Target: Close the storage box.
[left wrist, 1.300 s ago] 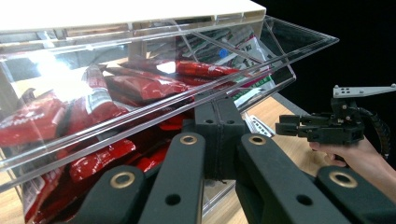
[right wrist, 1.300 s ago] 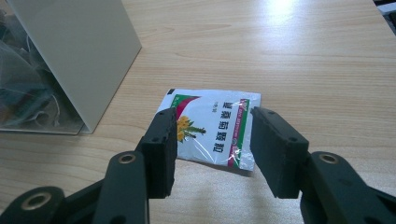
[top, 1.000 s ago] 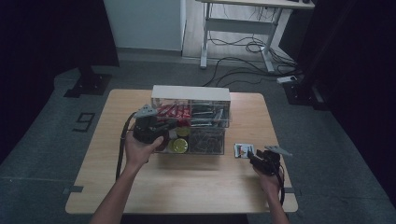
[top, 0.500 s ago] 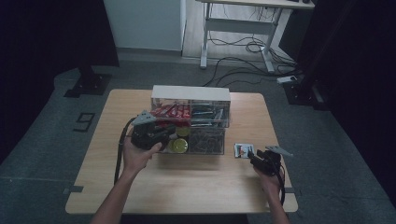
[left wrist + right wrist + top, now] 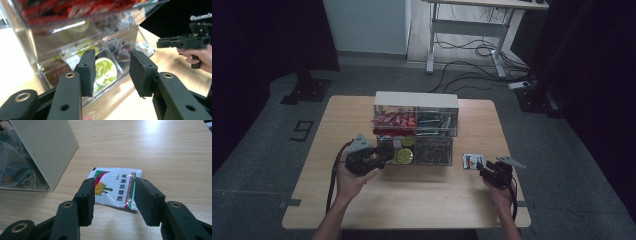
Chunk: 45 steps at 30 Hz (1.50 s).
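From above, one table (image 5: pixel 412 200) is seen, with one clear organiser (image 5: pixel 415 129) at its middle. The left gripper (image 5: pixel 382 156) is held at the organiser's lower left drawer, where a yellow-green disc (image 5: pixel 403 155) lies. One sachet (image 5: pixel 472 161) is seen flat on the wood, just right of the organiser, and the right gripper (image 5: pixel 484 170) is poised just beside it. Two grippers, two hands are counted.

Over to the left gripper view: the jaws are spread wide, nothing between them. The drawer (image 5: pixel 82 72) is faced head-on, the disc (image 5: pixel 106 71) framed in the gap behind clear plastic. The right gripper (image 5: pixel 175 42) is glimpsed farther off.

Now the right gripper view: the jaws are held wide, empty, and the sachet (image 5: pixel 116 187) is straddled just ahead of the pads, its long axis running across the gap. A pickup is judged likely, and the right hand (image 5: pixel 502 192) is clearly nearer; the flat packet may be hard to pinch off the wood.
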Each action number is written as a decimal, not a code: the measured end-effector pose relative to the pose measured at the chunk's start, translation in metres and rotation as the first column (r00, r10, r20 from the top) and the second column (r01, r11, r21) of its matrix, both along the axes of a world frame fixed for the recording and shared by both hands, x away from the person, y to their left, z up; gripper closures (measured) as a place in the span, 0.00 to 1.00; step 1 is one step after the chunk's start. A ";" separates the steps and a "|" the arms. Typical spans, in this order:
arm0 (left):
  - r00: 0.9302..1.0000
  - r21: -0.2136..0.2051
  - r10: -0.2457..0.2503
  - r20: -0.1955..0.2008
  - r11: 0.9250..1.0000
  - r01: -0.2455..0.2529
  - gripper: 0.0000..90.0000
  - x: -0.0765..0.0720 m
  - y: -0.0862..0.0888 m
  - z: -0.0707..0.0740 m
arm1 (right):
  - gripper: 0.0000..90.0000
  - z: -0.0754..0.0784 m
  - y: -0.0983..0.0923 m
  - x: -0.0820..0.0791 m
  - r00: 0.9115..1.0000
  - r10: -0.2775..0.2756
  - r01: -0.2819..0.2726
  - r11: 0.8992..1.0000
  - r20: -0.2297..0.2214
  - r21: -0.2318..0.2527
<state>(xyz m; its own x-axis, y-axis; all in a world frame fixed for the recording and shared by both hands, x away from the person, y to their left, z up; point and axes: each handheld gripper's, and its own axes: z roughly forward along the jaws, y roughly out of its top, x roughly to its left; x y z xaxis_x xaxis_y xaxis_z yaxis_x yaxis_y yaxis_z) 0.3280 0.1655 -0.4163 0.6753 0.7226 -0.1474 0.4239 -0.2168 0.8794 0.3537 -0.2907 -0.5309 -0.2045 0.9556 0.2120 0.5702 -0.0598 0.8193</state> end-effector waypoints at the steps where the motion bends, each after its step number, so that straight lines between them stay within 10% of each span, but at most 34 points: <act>1: 1.000 0.001 0.000 -0.002 1.000 0.000 0.62 -0.001 0.002 -0.002 | 0.56 0.000 0.000 0.000 1.000 0.000 0.000 1.000 0.000 0.000; 10: 1.000 0.030 0.029 -0.006 0.999 -0.029 0.54 -0.008 0.015 -0.023 | 0.56 -0.002 -0.001 -0.002 1.000 0.007 -0.007 1.000 0.003 0.002; 25: 0.984 0.121 0.128 -0.126 0.986 -0.113 0.45 0.008 0.035 -0.075 | 0.52 -0.008 0.000 -0.007 0.999 0.054 -0.054 0.998 -0.006 -0.019; 34: 0.971 0.169 0.171 -0.168 0.975 -0.143 0.43 0.014 0.042 -0.090 | 0.49 -0.012 -0.001 -0.012 0.995 0.099 -0.099 0.995 -0.007 -0.018; 45: 0.972 0.150 0.175 -0.159 0.977 -0.152 0.43 0.014 0.042 -0.089 | 0.45 -0.013 -0.001 -0.015 0.991 0.133 -0.133 0.991 0.001 -0.020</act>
